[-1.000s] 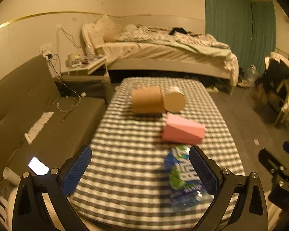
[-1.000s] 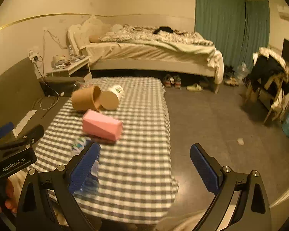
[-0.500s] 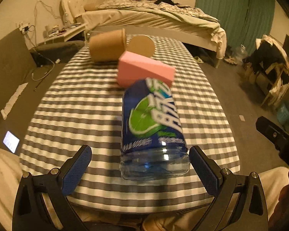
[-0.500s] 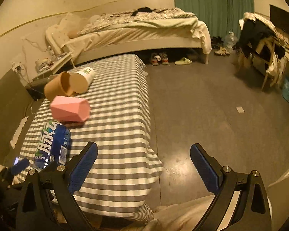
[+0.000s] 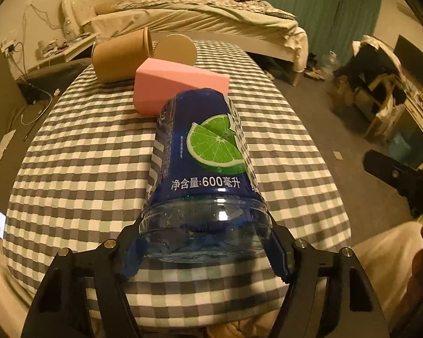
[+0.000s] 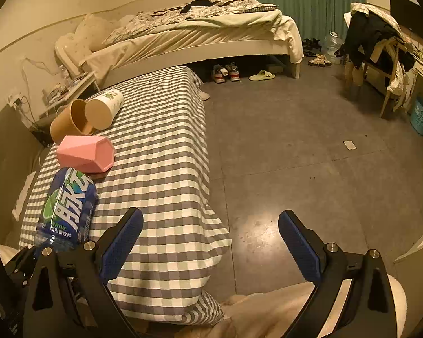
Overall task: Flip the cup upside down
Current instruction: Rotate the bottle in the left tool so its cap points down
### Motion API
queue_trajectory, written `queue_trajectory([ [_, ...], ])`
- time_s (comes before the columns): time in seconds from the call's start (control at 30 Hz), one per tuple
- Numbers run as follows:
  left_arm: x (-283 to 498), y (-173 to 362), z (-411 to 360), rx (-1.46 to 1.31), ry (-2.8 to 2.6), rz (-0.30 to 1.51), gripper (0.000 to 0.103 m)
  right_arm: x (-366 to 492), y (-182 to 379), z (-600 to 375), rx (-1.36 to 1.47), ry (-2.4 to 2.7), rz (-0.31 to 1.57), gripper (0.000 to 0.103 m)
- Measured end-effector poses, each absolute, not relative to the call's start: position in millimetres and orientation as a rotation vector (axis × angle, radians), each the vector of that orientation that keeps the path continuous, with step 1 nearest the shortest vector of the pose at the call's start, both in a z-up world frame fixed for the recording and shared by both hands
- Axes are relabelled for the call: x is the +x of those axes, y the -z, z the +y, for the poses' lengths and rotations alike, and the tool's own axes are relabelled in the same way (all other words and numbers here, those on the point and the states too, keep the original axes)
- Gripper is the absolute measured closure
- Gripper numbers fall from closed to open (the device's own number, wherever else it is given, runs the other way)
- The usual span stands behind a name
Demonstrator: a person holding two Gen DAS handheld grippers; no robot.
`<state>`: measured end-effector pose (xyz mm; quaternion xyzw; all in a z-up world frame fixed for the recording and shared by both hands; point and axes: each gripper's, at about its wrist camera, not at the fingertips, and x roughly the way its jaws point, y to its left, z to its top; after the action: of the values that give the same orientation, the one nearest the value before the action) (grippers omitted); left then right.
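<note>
A clear plastic cup with a blue lime label [image 5: 203,163] lies on its side on the checked tablecloth [image 5: 84,155], its clear end toward me. My left gripper [image 5: 206,253] is shut on that clear end, one blue pad on each side. In the right wrist view the same cup [image 6: 67,205] lies at the table's near left corner. My right gripper [image 6: 210,225] stands open and holds nothing, hanging over the table's right edge and the floor. Behind the blue cup lie a pink faceted cup [image 5: 180,84], a brown paper cup [image 5: 118,56] and a white paper cup [image 5: 174,49], all on their sides.
A dark sofa [image 5: 2,107] runs along the table's left side. A bed [image 6: 197,31] stands behind the table, with shoes [image 6: 225,71] beneath it. Open grey floor [image 6: 296,140] lies to the right, and a chair draped in clothes [image 6: 380,45] stands at the far right.
My left gripper moved forward and down to the blue cup and went from wide open to shut on its clear end. The right gripper tilted downward and stayed open.
</note>
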<state>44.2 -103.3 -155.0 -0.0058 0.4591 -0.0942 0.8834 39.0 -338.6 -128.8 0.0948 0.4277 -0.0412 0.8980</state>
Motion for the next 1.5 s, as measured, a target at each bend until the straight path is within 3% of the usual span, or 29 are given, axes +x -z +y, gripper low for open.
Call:
queue_trajectory([
  [0.27, 41.2, 119.7, -87.9, 0.093, 0.207, 1.062, 0.029, 39.2, 123.7, -330.3, 0.192, 0.067, 0.871, 0.006],
  [0.53, 44.9, 97.6, -58.9, 0.373, 0.297, 1.329, 0.029, 41.4, 128.7, -328.0, 0.19, 0.051, 0.89, 0.006],
  [0.93, 93.4, 132.9, -72.3, 0.862, 0.402, 1.629, 0.029, 51.7, 138.7, -349.9, 0.313, 0.041, 0.9, 0.006],
  [1.07, 104.0, 137.6, -90.1, 0.984, 0.428, 1.571, 0.029, 61.0, 146.5, -350.0, 0.327, 0.031, 0.93, 0.006],
  [1.5, 125.1, 124.8, -98.9, 0.853, 0.493, 1.412, 0.028, 67.1, 149.5, -345.7, 0.312, 0.026, 0.935, 0.006],
])
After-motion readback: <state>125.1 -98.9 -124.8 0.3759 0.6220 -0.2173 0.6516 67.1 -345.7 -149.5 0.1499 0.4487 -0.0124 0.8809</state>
